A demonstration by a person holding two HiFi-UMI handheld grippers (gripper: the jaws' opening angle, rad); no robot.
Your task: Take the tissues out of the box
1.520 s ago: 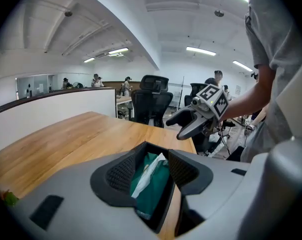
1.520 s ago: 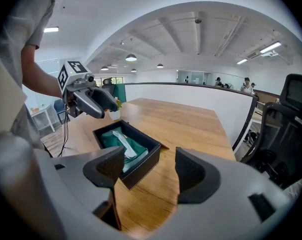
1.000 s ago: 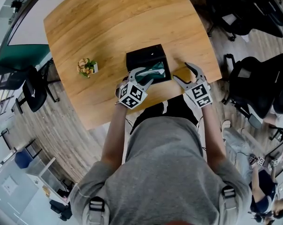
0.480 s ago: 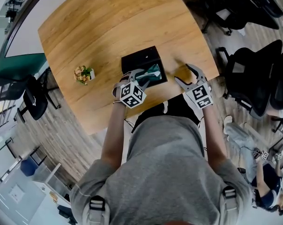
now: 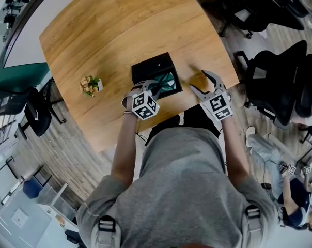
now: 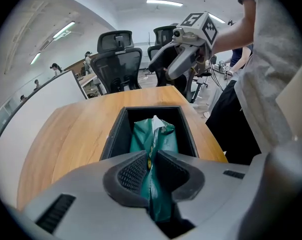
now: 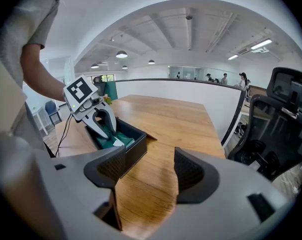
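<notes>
A black open box stands near the front edge of the wooden table. In it lies a green tissue pack with a white tissue poking out at its far end. My left gripper points down into the box; its jaws have just been closing and now pinch the near end of the green pack. In the head view the left gripper sits over the box's near side. My right gripper hovers open above bare wood to the right of the box, with nothing between its fingers.
A small potted plant stands on the table left of the box. Black office chairs are to the right of the table, and another chair is at the left. The person's body is close against the table's front edge.
The left gripper's jaws went from wide open over the box to shut on the green pack, and it sank slightly. The right gripper kept still.
</notes>
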